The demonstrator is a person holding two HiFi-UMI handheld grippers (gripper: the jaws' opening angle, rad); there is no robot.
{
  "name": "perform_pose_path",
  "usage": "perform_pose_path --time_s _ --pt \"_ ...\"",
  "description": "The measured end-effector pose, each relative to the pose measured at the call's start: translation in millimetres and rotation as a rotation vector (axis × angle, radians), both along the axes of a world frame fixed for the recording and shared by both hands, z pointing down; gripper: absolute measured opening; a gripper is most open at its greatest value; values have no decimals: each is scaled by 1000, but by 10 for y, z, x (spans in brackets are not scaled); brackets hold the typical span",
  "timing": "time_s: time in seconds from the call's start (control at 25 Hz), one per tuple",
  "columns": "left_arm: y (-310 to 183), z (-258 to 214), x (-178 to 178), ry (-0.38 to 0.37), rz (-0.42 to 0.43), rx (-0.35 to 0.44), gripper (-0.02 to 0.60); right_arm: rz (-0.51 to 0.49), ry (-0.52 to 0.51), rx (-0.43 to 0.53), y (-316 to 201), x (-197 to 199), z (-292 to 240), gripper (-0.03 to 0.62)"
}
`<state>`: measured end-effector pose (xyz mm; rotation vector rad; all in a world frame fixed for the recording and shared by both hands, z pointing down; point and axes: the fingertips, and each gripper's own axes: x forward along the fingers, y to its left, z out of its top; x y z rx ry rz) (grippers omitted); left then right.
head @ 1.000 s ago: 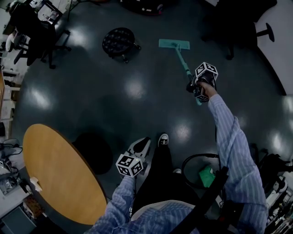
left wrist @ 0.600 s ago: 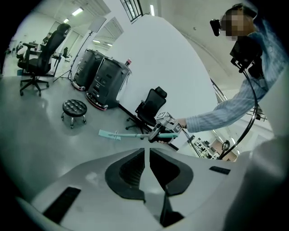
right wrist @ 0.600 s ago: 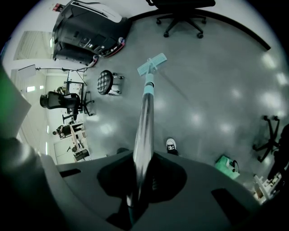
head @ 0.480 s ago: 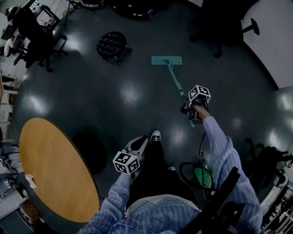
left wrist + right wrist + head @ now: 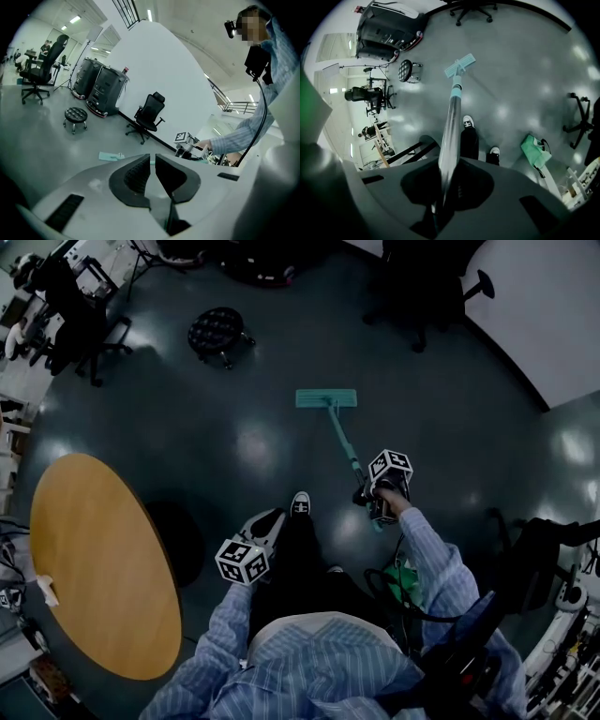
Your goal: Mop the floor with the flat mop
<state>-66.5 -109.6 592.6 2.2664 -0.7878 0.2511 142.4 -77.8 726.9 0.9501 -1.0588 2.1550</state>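
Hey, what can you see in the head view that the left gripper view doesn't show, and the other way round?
Only the head view: the round wooden table, the person's sneaker, and the full mop handle running down to the right gripper, which clamps it. Only the left gripper view: the left gripper head-on, its tongs nearly together with nothing between them, plus the ceiling lights. Both: the teal flat mop head, the black stool and the right gripper.

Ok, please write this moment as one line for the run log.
phase: mopping | right gripper: shut on mop handle | mop head: flat on floor | left gripper: shut, empty
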Motion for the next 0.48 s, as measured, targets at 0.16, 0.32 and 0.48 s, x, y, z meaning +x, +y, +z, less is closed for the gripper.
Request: perform_pose_path --time_s 0.16,0.32,0.48 --pt "352 -120 3 -12 1 41 35 33 -33 -4 758 -65 -25 52" --pt "780 -272 52 -4 -14 71 35 34 -42 -8 1564 -69 -33 52" --pt "1278 -365 155 1 -16 87 35 7 -46 -16 2406 -48 -59 52"
